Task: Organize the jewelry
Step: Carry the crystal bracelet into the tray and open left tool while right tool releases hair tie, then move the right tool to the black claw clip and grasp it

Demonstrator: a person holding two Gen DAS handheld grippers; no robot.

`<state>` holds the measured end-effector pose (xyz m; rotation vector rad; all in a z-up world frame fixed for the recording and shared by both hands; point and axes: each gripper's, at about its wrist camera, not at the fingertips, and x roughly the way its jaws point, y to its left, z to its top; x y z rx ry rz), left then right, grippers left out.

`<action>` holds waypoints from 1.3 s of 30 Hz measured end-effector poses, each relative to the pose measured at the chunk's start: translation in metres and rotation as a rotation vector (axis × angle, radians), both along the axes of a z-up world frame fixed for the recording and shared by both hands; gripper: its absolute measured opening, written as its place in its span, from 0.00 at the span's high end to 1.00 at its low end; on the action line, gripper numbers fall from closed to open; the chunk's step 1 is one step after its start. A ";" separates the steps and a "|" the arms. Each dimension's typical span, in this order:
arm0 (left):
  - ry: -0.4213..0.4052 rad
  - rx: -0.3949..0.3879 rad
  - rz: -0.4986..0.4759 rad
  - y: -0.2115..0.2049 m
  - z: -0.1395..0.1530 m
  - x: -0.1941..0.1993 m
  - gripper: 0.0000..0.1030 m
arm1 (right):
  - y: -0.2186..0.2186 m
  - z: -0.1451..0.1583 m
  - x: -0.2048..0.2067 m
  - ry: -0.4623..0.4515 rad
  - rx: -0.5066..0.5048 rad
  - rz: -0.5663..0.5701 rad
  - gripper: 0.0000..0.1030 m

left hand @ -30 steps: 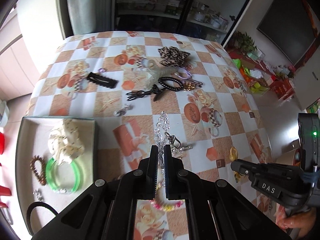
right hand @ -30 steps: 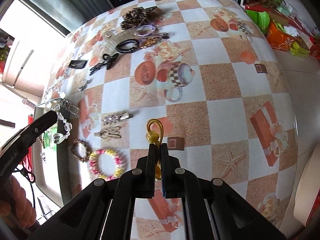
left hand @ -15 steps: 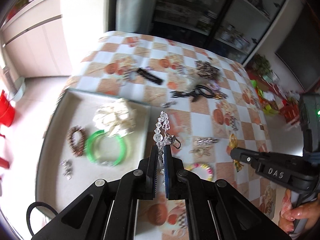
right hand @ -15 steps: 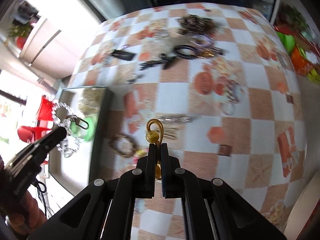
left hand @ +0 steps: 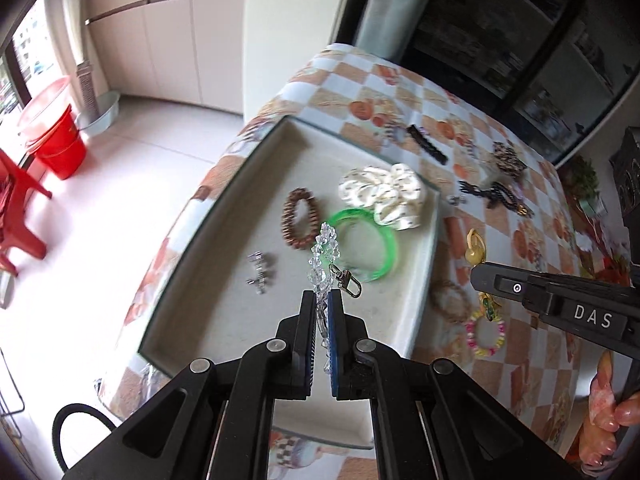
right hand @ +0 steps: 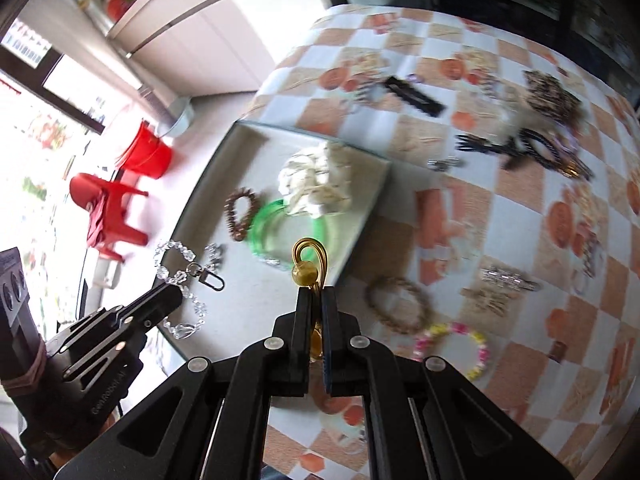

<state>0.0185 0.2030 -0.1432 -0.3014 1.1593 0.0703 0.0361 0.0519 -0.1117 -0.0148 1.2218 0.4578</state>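
Though light, the crystal chain (left hand: 324,256) looks limp and slippery, best pinched mid-strand as the left claw (left hand: 321,300) has it, closed tight, hanging above the tray (left hand: 224,208). Only the right view reveals its full loop and snap hook (right hand: 208,278). The right claw (right hand: 315,300), also closed, grips a stiffer gold tie (right hand: 308,264) near the tray's right edge.

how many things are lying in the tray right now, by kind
bracelets: 2, brown beaded bracelet and green bangle
scrunchie: 1, cream scrunchie
small silver piece: 1, silver piece, too blurred to name
total: 4 in the tray
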 end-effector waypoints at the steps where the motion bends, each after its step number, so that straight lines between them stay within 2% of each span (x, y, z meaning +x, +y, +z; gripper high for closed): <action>1: 0.007 0.002 0.011 0.005 -0.003 -0.002 0.92 | 0.007 -0.003 0.000 0.006 -0.001 0.013 0.96; 9: 0.074 0.018 0.082 0.030 -0.037 -0.011 0.92 | 0.053 -0.034 0.000 0.072 -0.018 0.105 0.96; 18: 0.132 0.053 0.096 0.036 -0.069 -0.008 0.92 | 0.080 -0.069 0.006 0.146 -0.013 0.128 0.96; 29: 0.163 0.116 0.079 0.032 -0.080 -0.002 0.92 | 0.091 -0.108 0.022 0.208 -0.070 0.121 0.94; 34: 0.169 0.130 0.074 0.030 -0.079 -0.002 0.92 | 0.086 -0.108 0.025 0.216 -0.056 0.116 0.94; 36: 0.172 0.126 0.079 0.031 -0.079 -0.002 0.92 | 0.083 -0.104 0.026 0.223 -0.043 0.114 0.89; 38: 0.173 0.129 0.080 0.030 -0.078 -0.001 0.92 | 0.077 -0.096 0.027 0.212 -0.034 0.113 0.63; 39: 0.174 0.133 0.078 0.030 -0.078 -0.001 0.92 | 0.075 -0.091 0.028 0.202 -0.026 0.113 0.55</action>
